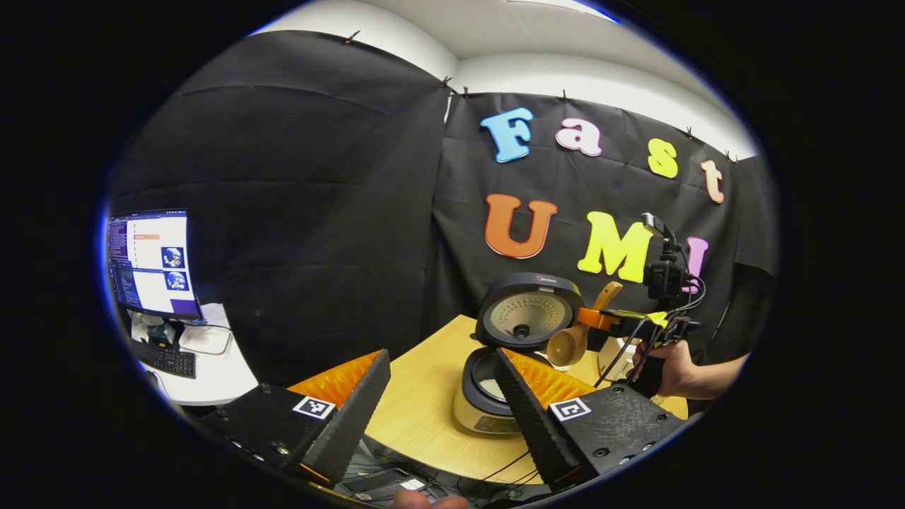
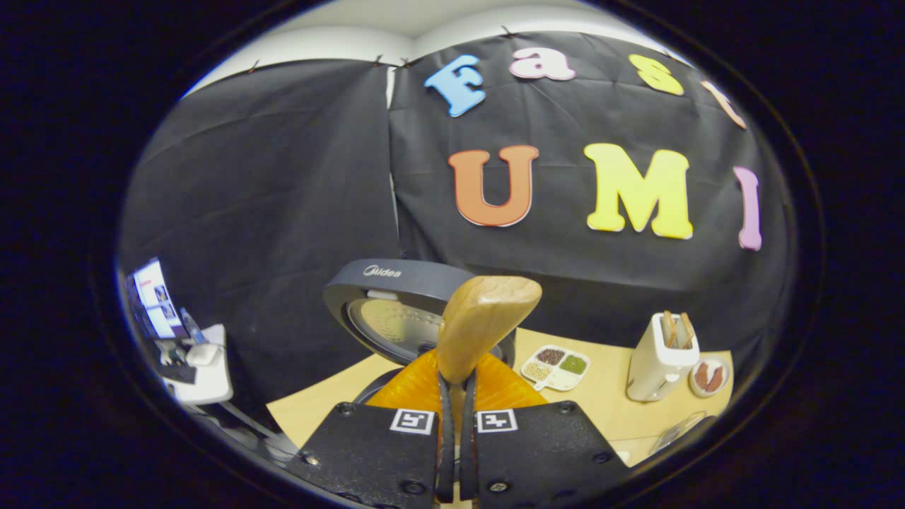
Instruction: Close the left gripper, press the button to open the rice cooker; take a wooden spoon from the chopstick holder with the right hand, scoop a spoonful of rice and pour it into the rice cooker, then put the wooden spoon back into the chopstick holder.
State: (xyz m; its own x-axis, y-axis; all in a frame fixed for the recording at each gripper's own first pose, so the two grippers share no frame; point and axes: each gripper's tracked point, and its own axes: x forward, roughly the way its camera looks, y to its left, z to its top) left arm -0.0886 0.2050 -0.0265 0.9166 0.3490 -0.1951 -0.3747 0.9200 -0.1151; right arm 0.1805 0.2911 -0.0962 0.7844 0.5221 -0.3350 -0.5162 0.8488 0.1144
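In the left gripper view, the left gripper (image 1: 442, 396) holds nothing, its ridged, wedge-shaped fingers (image 1: 357, 406) spread wide. Between them runs the pale wood-grain bench (image 1: 424, 396), bare up to its curved near edge. Past the fingers sits the rounded cooker (image 1: 488, 396), its lid (image 1: 527, 311) standing up and showing a dimpled metal inner plate. Right of the lid a hand (image 1: 672, 367) holds the right gripper (image 1: 594, 318), which pinches the spoon (image 1: 576, 332); the smooth wooden bowl hangs low beside the cooker's rim, the handle slanting up. Far left, a monitor (image 1: 150, 261) and keyboard (image 1: 166, 359) stand on a white desk.

In the right gripper view, the right gripper (image 2: 456, 396) has its fingers nearly together, gripping the spoon's (image 2: 484, 318) flat handle, whose rounded end rises before the lid (image 2: 396, 304). Farther right on the bench (image 2: 601, 396) lie a square four-part dish of grains (image 2: 556, 366), then the white holder (image 2: 661, 364) with wooden sticks, upright, and a small plate (image 2: 709, 376) just beside it. Open bench lies around these.
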